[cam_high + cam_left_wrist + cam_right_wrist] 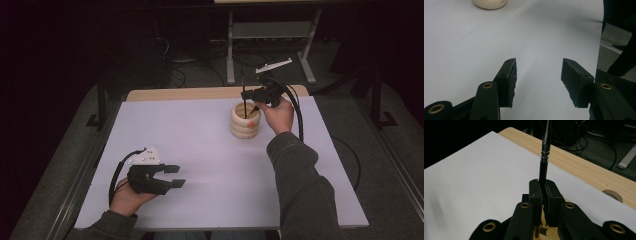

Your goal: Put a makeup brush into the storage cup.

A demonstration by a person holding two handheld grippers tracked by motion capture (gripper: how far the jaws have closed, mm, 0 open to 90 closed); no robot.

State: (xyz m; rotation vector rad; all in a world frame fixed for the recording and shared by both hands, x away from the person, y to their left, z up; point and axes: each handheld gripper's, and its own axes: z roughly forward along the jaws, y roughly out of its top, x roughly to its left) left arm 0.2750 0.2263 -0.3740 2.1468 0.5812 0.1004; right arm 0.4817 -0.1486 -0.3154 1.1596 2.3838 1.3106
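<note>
A cream ribbed pen holder (pixel 245 121) stands on the white table top (pixel 200 150) toward the back right; its base (pixel 490 3) appears at the top of the left gripper view. My right gripper (pixel 252 96) hovers just above the holder, shut on a black pen (pixel 543 162) with a silver band. The pen (pixel 244 95) stands nearly upright with its lower end inside the holder. My left gripper (pixel 175 176) rests low at the front left of the table, open, with only bare table between its pads (pixel 510 80).
A strip of wooden table edge (pixel 584 167) runs along the back of the white top, with a round hole (pixel 613 194) in it. Cables and a metal stand (pixel 270 35) lie on the dark floor behind the table.
</note>
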